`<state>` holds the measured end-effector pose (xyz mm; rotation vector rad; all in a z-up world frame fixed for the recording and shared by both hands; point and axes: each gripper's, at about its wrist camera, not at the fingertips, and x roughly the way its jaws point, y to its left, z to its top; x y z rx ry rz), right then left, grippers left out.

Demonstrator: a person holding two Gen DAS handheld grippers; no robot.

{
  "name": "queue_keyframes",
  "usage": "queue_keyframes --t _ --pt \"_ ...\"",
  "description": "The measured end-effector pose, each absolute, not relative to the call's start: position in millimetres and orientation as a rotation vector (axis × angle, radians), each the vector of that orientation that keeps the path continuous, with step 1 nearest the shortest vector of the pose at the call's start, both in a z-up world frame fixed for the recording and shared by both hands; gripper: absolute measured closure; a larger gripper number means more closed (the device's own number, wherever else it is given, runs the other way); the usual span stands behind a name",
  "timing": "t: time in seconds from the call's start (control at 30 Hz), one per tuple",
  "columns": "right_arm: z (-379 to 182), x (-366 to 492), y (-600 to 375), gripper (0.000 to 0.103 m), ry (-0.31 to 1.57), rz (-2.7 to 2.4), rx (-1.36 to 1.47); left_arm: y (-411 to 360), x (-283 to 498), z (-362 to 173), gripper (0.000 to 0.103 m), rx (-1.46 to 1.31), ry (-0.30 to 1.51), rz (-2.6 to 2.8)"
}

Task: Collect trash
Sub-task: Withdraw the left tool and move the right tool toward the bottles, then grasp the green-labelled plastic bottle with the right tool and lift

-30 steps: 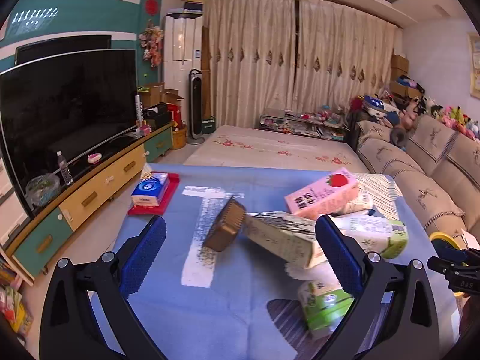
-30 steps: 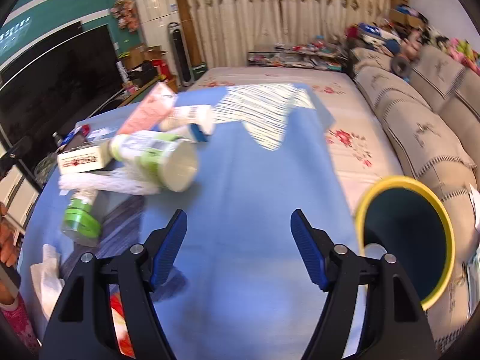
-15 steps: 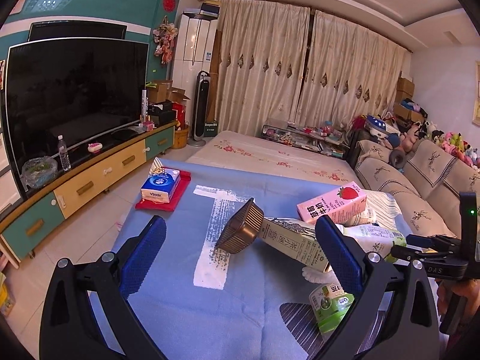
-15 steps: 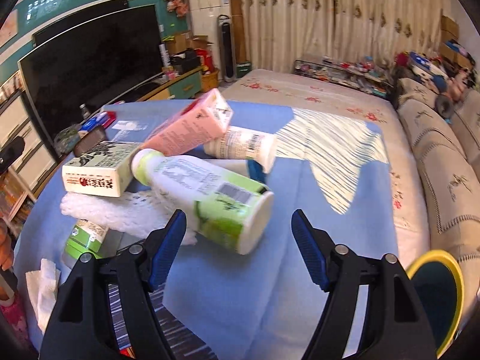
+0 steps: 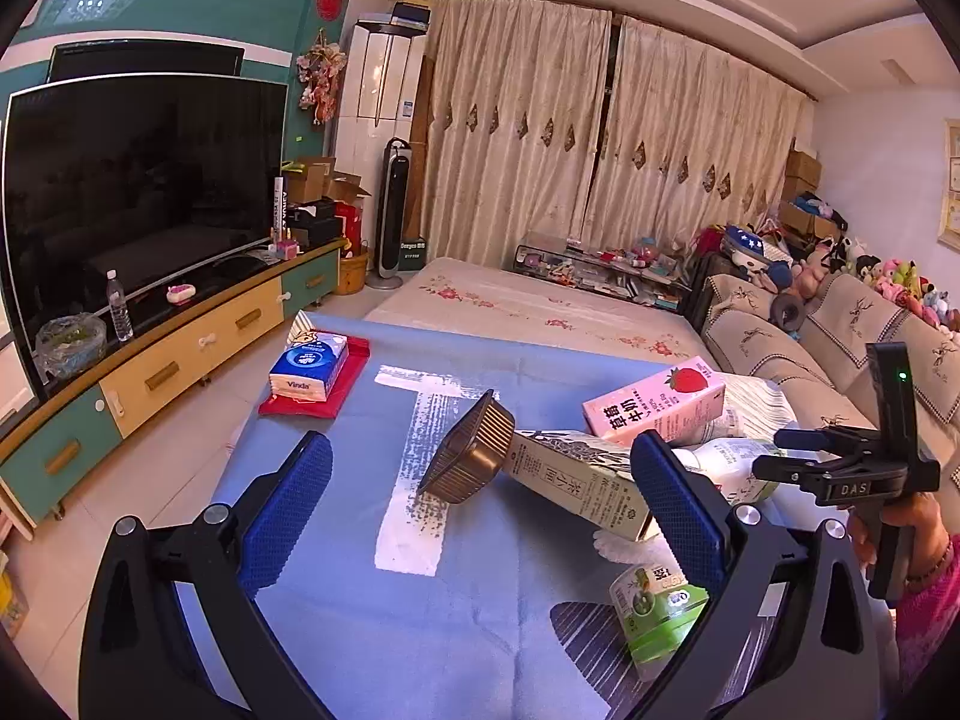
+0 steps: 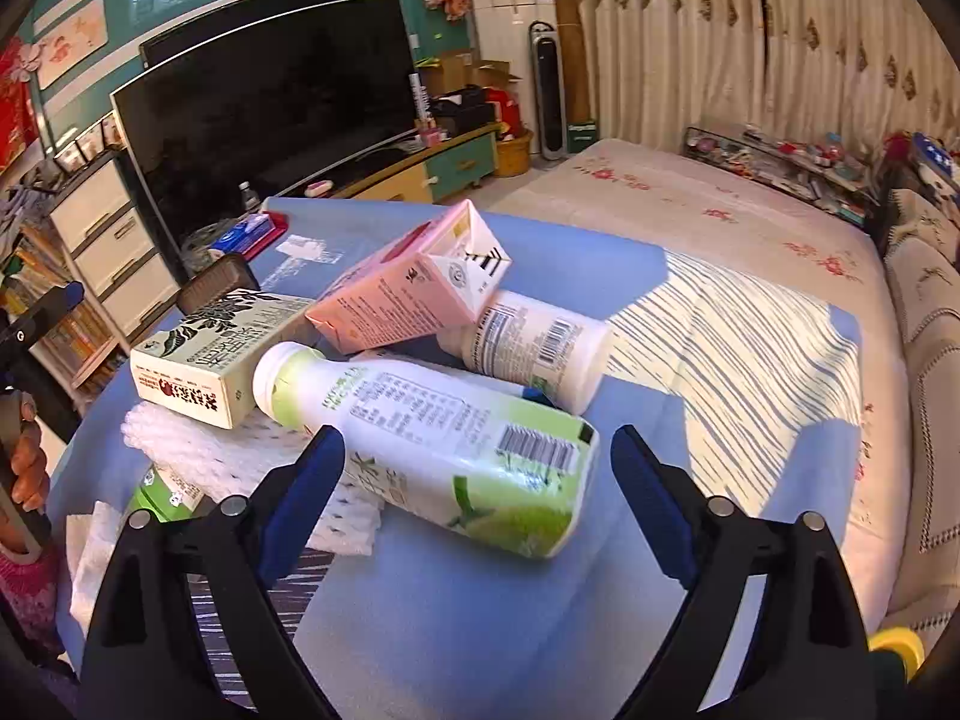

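A pile of trash lies on the blue tablecloth (image 6: 456, 612). In the right wrist view, a green-and-white bottle (image 6: 432, 438) lies on its side just ahead of my open right gripper (image 6: 477, 495). Behind it are a pink strawberry milk carton (image 6: 402, 294), a white bottle (image 6: 528, 348), a cream carton (image 6: 210, 360) and white foam netting (image 6: 198, 450). In the left wrist view my open, empty left gripper (image 5: 480, 510) faces a brown ridged cup (image 5: 471, 450) leaning on the cream carton (image 5: 576, 480). A small green cup (image 5: 660, 606) lies by the right finger.
A tissue pack on a red tray (image 5: 312, 372) sits at the table's far left. A yellow-rimmed bin (image 6: 894, 648) shows at the lower right edge. A TV cabinet (image 5: 150, 372) stands left, a sofa (image 5: 810, 354) right, and a covered bed (image 5: 528, 312) beyond.
My right gripper has swung left from the yellow bin and closed in on the green-and-white bottle. My left gripper has tilted up slightly. Both stay open.
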<state>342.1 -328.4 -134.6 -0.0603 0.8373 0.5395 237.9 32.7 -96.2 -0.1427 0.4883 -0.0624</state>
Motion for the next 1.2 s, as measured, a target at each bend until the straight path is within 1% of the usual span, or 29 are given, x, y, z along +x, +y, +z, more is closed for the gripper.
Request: queue_keyframes --t 0.07,0.2,0.27,0.37,0.4,0.47,0.53,0.6,0.77,0.87,1.03,1.2 --pt "-134.3 350.1 -323.5 0.013 0.841 0.577 -0.066 31.9 237.3 -96.0 0.005 -0.143 0.485 -0.069" --pt "-141.0 360.8 -314.8 0.012 0.917 0.629 -0.106 31.7 237.2 -96.4 0.005 -0.138 0.485 -0.069" --pt "-143.8 353.1 -312.0 0.012 0.948 0.639 -0.139 32.5 237.4 -96.7 0.005 -0.144 0.488 -0.069" --pt "-144.4 326.6 -314.5 0.013 0.979 0.692 -0.106 35.4 237.5 -95.2 0.005 -0.159 0.488 -0.071" --pt "-144.7 318.9 -314.6 0.015 0.977 0.690 -0.106 36.1 237.4 -94.9 0.005 -0.164 0.488 -0.074" --pt "-146.3 308.2 -316.7 0.023 0.977 0.673 -0.078 35.0 237.2 -95.1 0.005 -0.165 0.489 -0.082" --pt "-149.1 302.3 -321.8 0.041 0.978 0.648 -0.010 32.7 236.1 -95.0 0.005 -0.158 0.487 -0.084" --pt "-151.3 300.5 -328.1 0.045 0.960 0.615 0.035 30.3 234.9 -95.2 0.005 -0.146 0.484 -0.082" --pt "-169.9 302.5 -335.0 0.045 0.975 0.578 0.156 29.2 236.1 -97.2 0.005 -0.149 0.495 -0.088" --pt "-169.5 301.8 -343.4 0.046 0.946 0.577 0.236 28.5 235.9 -96.5 0.005 -0.146 0.494 -0.088" --pt "-137.3 283.0 -361.0 0.049 0.820 0.554 0.302 27.8 236.6 -96.6 0.005 -0.147 0.497 -0.092" --pt "-100.8 251.9 -369.3 0.050 0.724 0.490 0.278 25.9 234.8 -95.3 0.005 -0.141 0.492 -0.096"
